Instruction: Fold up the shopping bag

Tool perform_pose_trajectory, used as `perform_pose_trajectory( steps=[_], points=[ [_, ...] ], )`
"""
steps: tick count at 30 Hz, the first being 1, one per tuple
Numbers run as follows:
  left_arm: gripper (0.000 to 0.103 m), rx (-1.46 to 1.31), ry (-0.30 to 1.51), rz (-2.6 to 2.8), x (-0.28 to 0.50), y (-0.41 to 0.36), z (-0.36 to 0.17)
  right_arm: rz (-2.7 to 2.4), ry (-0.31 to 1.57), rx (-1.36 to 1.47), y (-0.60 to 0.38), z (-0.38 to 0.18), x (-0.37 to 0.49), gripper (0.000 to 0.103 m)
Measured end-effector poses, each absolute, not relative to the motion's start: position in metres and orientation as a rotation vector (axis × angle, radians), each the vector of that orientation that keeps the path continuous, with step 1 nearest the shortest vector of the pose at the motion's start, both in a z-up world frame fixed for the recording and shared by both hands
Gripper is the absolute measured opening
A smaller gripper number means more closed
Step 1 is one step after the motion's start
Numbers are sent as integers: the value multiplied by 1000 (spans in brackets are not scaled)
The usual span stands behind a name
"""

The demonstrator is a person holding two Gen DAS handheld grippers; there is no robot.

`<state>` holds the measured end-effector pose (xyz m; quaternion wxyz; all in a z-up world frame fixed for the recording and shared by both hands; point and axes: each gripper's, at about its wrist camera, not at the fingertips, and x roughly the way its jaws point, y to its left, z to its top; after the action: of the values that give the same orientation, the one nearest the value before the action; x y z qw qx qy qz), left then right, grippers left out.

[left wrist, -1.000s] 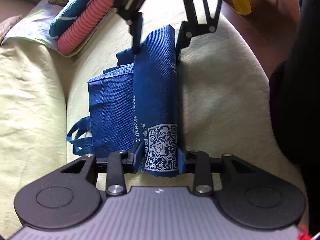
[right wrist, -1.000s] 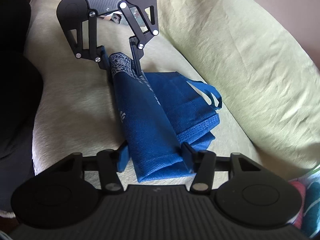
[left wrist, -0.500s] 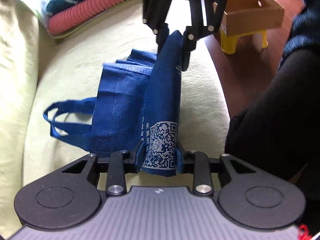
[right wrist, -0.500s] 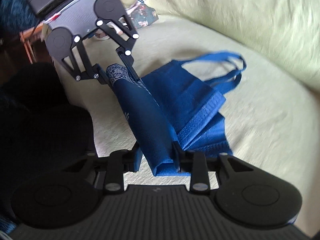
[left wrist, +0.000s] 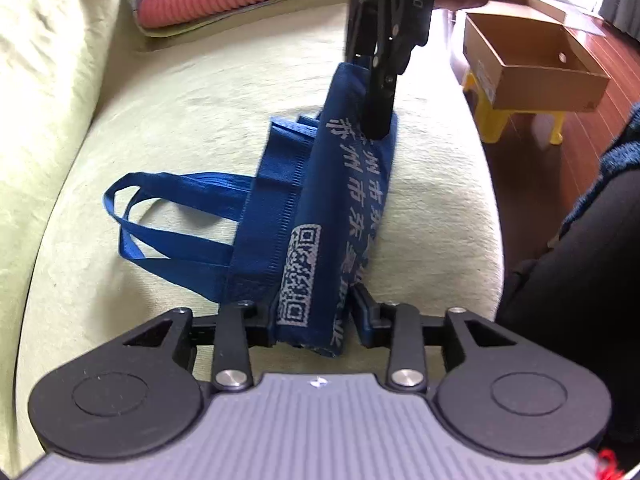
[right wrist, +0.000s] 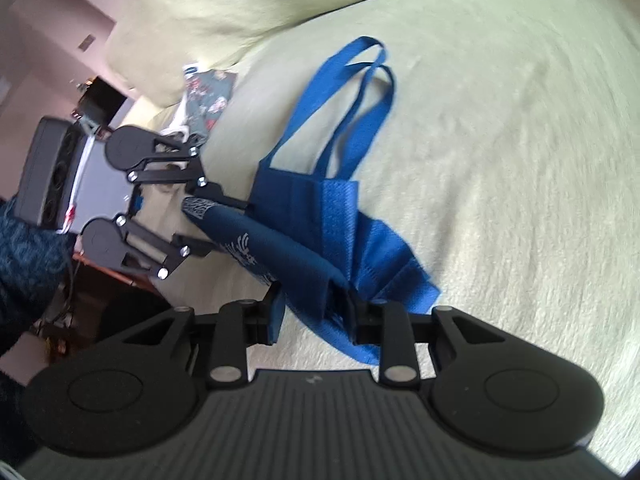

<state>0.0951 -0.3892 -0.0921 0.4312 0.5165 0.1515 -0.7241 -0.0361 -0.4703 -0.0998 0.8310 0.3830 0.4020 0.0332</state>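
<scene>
Folded shopping bag (left wrist: 320,216) held at both ends above sofa cushion (left wrist: 168,120).
Left gripper (left wrist: 316,316) fingers just parted, bag loose between; right gripper (right wrist: 316,312) fingers pinched bag's other end.

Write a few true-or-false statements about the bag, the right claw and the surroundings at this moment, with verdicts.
1. The shopping bag is blue with white print. True.
2. The bag's handles rest on the pale green cushion. True.
3. The cardboard box is packed with towels. False: what shows of its inside is empty, and it sits on a yellow stool.
4. The right claw hangs clear of the bag. False: it is clamped on one end of the bag, its jaws having just been closing.
</scene>
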Motion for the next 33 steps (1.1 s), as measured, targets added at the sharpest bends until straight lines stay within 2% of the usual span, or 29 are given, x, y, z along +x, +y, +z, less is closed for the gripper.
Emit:
perform_pose_trajectory(
  steps=[9,12,19,21,29,33],
  points=[
    [50,1231,334,-1626,95,-373,-76,-58,884,868,-480,-99,-26,26],
    [46,1204,296,-1533,94,-360,-64,-86,885,858,-477,-96,-26,26],
    [44,1132,243,-1576,65,-357,-60,-169,859,893,-475,-98,-28,26],
    [39,1112,256,-1573,60,-362,-69,-192,853,894,-473,-98,-29,26],
    [38,1032,369,-1514,72,-385,-91,-290,812,887,-464,-97,-30,26],
    [38,1041,416,-1491,75,-393,-92,-343,781,805,-451,-90,-29,33]
  ],
)
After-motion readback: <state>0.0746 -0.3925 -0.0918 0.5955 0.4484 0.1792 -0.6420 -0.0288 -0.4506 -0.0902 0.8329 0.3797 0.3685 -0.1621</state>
